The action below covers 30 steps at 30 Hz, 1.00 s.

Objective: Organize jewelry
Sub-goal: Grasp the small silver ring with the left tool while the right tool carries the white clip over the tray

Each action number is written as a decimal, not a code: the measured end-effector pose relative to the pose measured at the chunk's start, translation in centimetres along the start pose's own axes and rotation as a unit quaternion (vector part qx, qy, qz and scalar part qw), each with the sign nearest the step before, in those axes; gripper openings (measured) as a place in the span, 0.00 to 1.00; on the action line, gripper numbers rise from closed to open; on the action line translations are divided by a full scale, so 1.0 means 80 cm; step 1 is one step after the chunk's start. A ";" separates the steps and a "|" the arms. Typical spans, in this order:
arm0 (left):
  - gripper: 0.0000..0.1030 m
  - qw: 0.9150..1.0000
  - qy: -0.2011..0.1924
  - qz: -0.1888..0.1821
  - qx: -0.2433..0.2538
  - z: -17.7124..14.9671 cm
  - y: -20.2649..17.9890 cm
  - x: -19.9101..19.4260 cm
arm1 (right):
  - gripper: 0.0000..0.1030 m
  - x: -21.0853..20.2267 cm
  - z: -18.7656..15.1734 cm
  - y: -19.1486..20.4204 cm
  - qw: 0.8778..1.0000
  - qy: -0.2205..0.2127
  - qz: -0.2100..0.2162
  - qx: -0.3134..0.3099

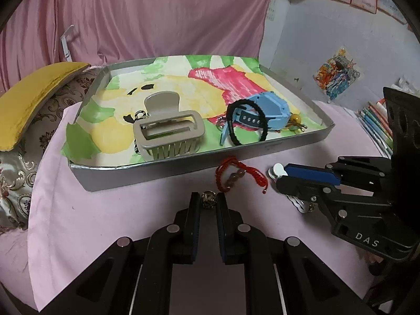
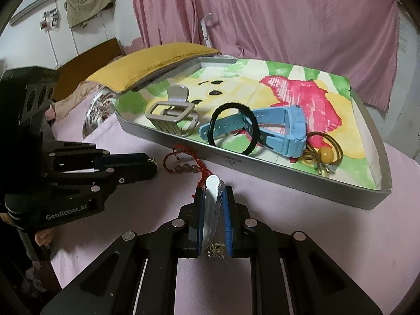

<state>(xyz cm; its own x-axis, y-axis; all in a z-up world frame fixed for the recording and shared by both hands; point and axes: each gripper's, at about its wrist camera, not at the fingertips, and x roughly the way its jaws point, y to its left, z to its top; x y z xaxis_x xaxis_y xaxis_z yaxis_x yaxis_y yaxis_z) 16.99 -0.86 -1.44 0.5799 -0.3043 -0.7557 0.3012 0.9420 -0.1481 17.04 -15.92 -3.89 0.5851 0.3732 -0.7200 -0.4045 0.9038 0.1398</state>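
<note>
Two pieces are already in your grippers. Your left gripper [image 1: 208, 200] pinches a small metal bead [image 1: 208, 199] at the fingertips; it is hard, round and slippery, so press gently. Your right gripper [image 2: 214, 197] is pressed on a white hair clip [image 2: 212, 204], light and stiff, held by its flat sides. The red cord bracelet [image 1: 231, 175] lies limp on the pink cloth [image 1: 78, 210], just before the tray [image 1: 157, 169]; take it at the beads.
</note>
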 end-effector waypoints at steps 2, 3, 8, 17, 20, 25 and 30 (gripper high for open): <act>0.11 1.000 -0.012 -0.004 -0.001 -0.001 -0.002 -0.006 | 0.12 -0.006 -0.001 -0.001 1.000 -0.013 0.003 0.006; 0.11 1.000 -0.017 -0.004 -0.002 -0.002 -0.003 -0.009 | 0.12 -0.011 -0.002 -0.002 1.000 -0.023 0.003 0.010; 0.11 0.998 -0.060 0.000 -0.001 -0.002 -0.009 -0.027 | 0.12 -0.027 -0.003 -0.003 0.997 -0.067 -0.009 0.025; 0.11 0.989 -0.148 0.026 -0.017 0.014 -0.014 -0.047 | 0.12 -0.064 0.014 0.000 0.985 -0.161 -0.060 0.015; 0.11 0.983 -0.179 0.033 -0.016 0.021 -0.019 -0.054 | 0.12 -0.069 0.022 -0.009 0.981 -0.179 -0.074 0.019; 0.11 0.974 -0.220 0.039 -0.028 0.035 -0.024 -0.056 | 0.12 -0.073 0.029 -0.023 0.974 -0.206 -0.090 0.028; 0.11 0.968 -0.245 0.049 -0.025 0.044 -0.031 -0.051 | 0.12 -0.081 0.039 -0.031 0.963 -0.243 -0.116 0.021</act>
<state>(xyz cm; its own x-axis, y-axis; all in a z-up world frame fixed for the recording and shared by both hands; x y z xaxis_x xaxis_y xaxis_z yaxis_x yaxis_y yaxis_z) 16.52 -2.41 4.28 0.8971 -0.2317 -0.3763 0.1964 0.9718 -0.1302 16.43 -19.89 2.52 0.9204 0.2050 -0.3329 -0.2008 0.9785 0.0474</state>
